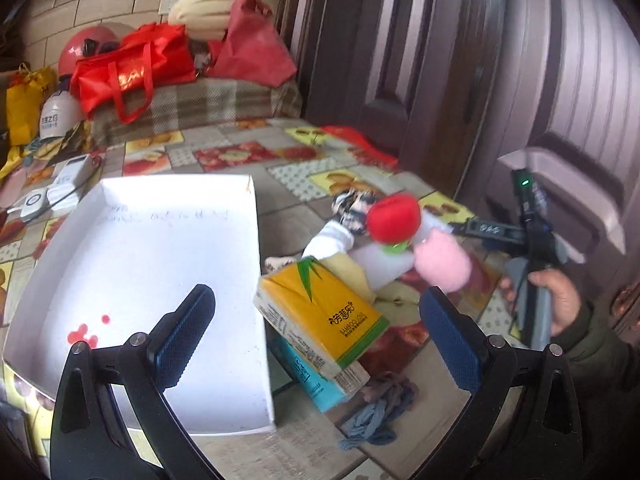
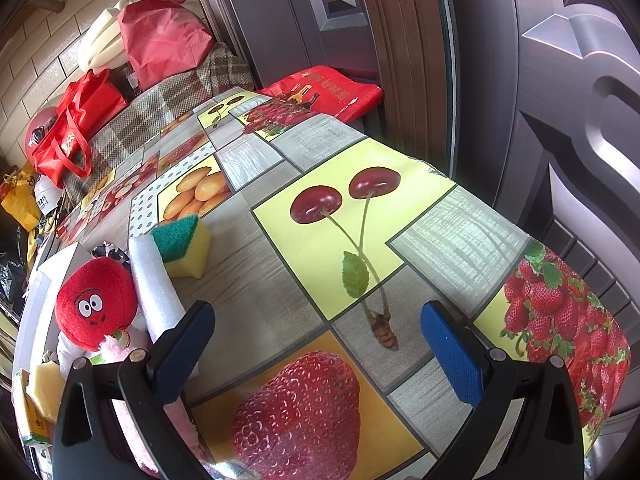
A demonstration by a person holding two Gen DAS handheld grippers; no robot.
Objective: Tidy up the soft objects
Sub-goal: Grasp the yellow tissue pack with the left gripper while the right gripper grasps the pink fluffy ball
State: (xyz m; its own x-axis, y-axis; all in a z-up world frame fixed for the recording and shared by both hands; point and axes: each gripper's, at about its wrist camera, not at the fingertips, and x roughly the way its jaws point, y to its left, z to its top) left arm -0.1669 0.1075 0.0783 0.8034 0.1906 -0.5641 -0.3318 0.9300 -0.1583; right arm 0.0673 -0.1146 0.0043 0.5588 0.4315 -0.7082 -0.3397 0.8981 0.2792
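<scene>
My left gripper (image 1: 316, 332) is open and empty above a yellow tissue pack (image 1: 320, 316) that lies on a blue tissue pack (image 1: 316, 384) beside a white shallow box (image 1: 132, 280). Behind them lie a red plush toy (image 1: 394, 216), a pink plush (image 1: 442, 262), a white foam block (image 1: 380, 264), a white sock (image 1: 330, 240), a striped cloth (image 1: 354, 206) and a blue-grey cloth (image 1: 378, 408). My right gripper (image 2: 318, 344) is open and empty over the fruit-print table (image 2: 352, 240). The red plush toy (image 2: 94, 304), foam block (image 2: 154, 280) and green-yellow sponge (image 2: 184, 246) lie to its left.
Red bags (image 1: 132, 68), a cream cushion (image 1: 204, 8), a helmet (image 1: 86, 48) and a plaid blanket (image 1: 192, 104) sit at the table's far end. A power bank (image 1: 68, 178) lies far left. A dark door (image 2: 520, 80) stands close along the right edge. A red bag (image 2: 324, 94) lies by it.
</scene>
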